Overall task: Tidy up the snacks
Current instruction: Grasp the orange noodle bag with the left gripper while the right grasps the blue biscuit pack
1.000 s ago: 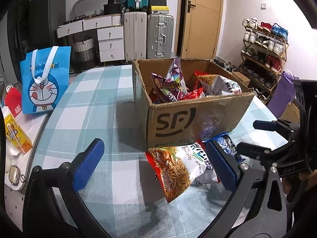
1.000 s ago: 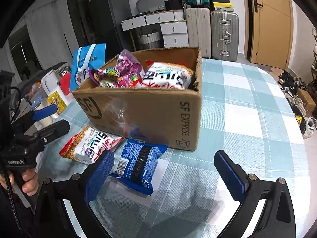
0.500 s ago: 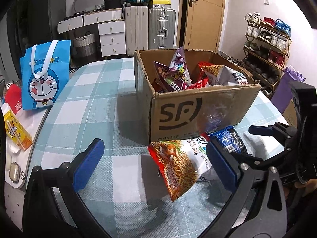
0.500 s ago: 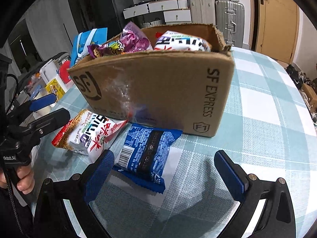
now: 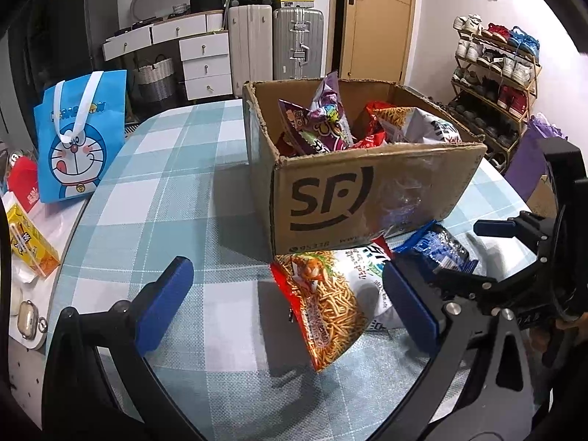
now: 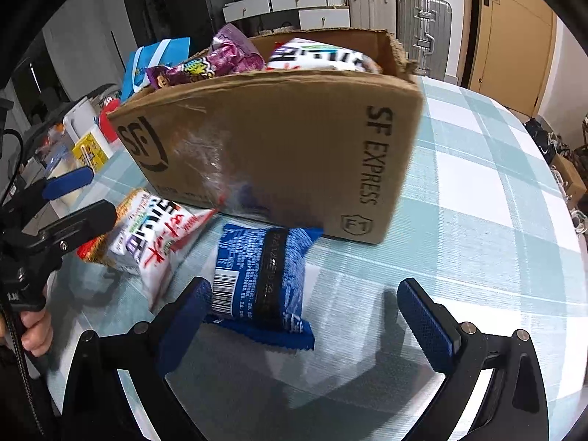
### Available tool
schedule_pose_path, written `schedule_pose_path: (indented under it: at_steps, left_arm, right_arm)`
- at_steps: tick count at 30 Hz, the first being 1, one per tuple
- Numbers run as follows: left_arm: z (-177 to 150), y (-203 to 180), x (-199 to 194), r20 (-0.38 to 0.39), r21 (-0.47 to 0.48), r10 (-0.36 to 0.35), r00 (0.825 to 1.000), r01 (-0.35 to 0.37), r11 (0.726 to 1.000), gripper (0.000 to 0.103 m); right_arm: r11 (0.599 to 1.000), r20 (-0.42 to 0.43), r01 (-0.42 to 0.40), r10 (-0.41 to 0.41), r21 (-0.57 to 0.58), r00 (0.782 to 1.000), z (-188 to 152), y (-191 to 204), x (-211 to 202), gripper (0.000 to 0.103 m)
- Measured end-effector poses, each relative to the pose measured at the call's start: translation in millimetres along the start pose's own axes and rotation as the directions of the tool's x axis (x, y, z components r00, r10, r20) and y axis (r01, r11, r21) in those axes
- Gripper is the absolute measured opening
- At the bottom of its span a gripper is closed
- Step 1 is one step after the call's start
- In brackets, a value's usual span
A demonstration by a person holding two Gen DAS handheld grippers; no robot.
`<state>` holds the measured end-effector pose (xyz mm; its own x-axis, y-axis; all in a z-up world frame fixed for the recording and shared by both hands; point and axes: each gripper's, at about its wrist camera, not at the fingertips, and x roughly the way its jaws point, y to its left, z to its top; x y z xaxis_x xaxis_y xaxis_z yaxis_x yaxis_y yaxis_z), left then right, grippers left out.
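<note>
A cardboard SF box [image 5: 367, 198] [image 6: 279, 154] stands on the checked table, holding several snack bags. A red and white noodle snack bag [image 5: 330, 294] [image 6: 154, 235] and a blue snack packet [image 5: 437, 246] [image 6: 261, 279] lie on the table in front of it. My left gripper [image 5: 286, 308] is open, with the noodle bag lying between its fingers. My right gripper [image 6: 308, 319] is open, low over the table, with the blue packet between its fingers, close to the left one. Each gripper shows in the other's view: the right one [image 5: 514, 242], the left one [image 6: 70, 202].
A blue Doraemon bag [image 5: 79, 136] stands at the table's left edge. A yellow carton [image 5: 31, 242] and small items lie on a white side surface. Suitcases [image 5: 279, 40], drawers, a door and a shoe rack [image 5: 492, 84] line the room behind.
Both grippers have moved forward and lower toward the box. The blue packet now lies between my right gripper's fingers. The noodle bag sits nearer my left gripper.
</note>
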<state>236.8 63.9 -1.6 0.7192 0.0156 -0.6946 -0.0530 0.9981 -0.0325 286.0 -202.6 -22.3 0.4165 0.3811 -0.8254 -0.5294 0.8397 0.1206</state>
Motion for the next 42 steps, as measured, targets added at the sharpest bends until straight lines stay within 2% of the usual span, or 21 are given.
schedule_pose_path:
  at_steps: [9, 13, 18, 26, 33, 38, 42]
  left_arm:
    - [-2, -2, 4, -0.015, 0.014, -0.013, 1.0, 0.013, 1.0, 0.103]
    - [-3, -2, 5, -0.016, 0.014, -0.016, 1.0, 0.017, 1.0, 0.103]
    - [-3, -3, 8, -0.027, 0.004, -0.035, 0.999, 0.035, 0.999, 0.103]
    - [-6, -12, 11, -0.047, 0.026, -0.075, 0.996, 0.076, 0.997, 0.103]
    - [-6, -9, 17, -0.075, -0.027, -0.138, 0.988, 0.136, 0.99, 0.103]
    - [-9, -10, 27, -0.093, -0.056, -0.14, 0.986, 0.135, 0.989, 0.103]
    - [-11, -11, 35, -0.106, -0.096, -0.179, 0.978, 0.169, 0.981, 0.102]
  right_arm:
    - [0.998, 0.002, 0.036, -0.036, -0.042, 0.999, -1, -1, -2, 0.102]
    - [0.999, -0.002, 0.009, -0.009, -0.051, 1.0, -3, 4, -2, 0.09]
    - [0.998, 0.011, -0.015, 0.016, -0.06, 1.0, -4, 9, -4, 0.084]
    - [0.994, 0.024, -0.041, 0.044, -0.106, 0.999, -11, 22, -12, 0.047]
    - [0.99, 0.033, -0.049, 0.054, -0.129, 0.998, -10, 25, -19, 0.046]
    - [0.989, 0.031, -0.06, 0.065, -0.138, 0.997, -11, 26, -20, 0.046]
    - [0.986, 0.025, -0.063, 0.068, -0.154, 0.997, -11, 27, -19, 0.046]
